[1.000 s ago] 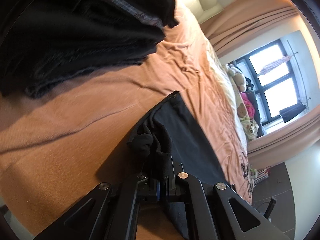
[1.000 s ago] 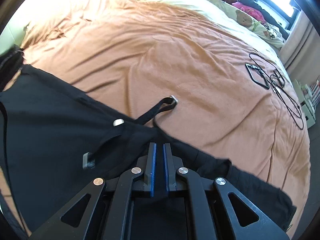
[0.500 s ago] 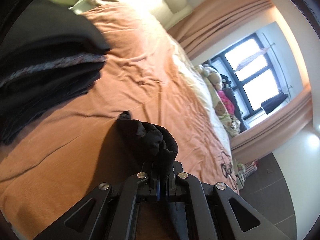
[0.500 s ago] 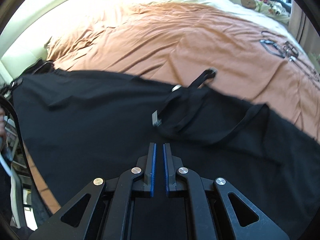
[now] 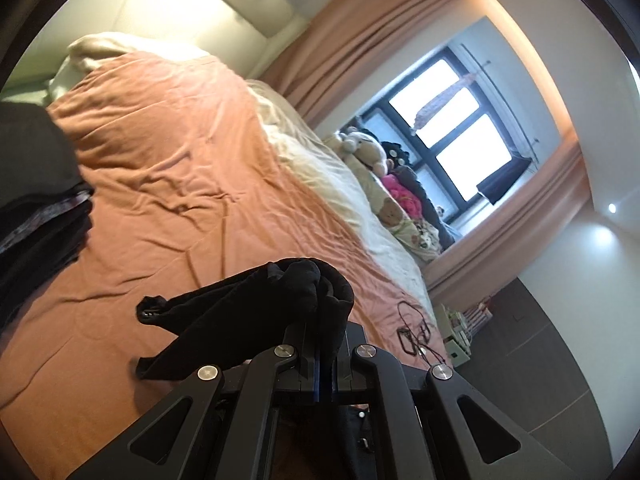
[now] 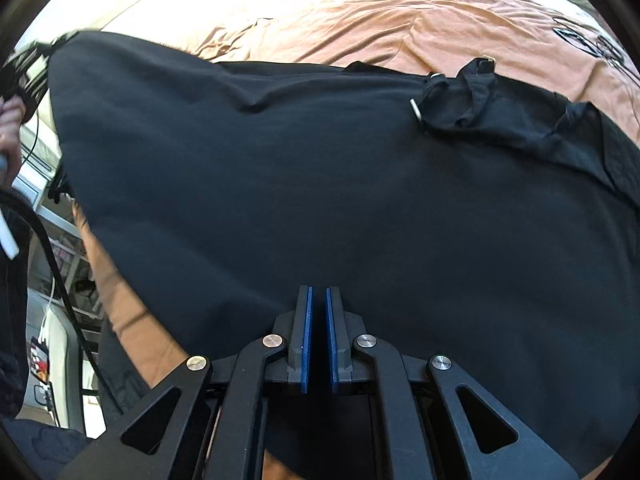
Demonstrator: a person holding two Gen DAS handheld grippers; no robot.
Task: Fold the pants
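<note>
The black pants (image 6: 320, 184) hang as a wide sheet over the orange bedspread (image 6: 360, 12), stretched between both grippers. My left gripper (image 5: 322, 332) is shut on a bunched corner of the pants (image 5: 256, 304), held up above the bed. In the right wrist view that left gripper (image 6: 28, 68) shows at the far upper left, with a hand (image 6: 10, 128) below it. My right gripper (image 6: 316, 300) is shut, blue pads nearly together, on the near edge of the fabric. A drawstring with a metal tip (image 6: 416, 110) lies bunched at the upper right of the pants.
A stack of dark folded clothes (image 5: 36, 208) sits on the bed (image 5: 180, 160) at the left. Plush toys (image 5: 368, 152) and pillows line the window side. Black cables (image 5: 416, 332) lie near the bed's far corner. Shelves and a cord (image 6: 60, 272) stand off the bed's edge.
My left gripper rose well above the bed with the pants corner and rolled, bringing the window into view. My right gripper moved sideways and tipped down; the fabric now spreads across its whole view.
</note>
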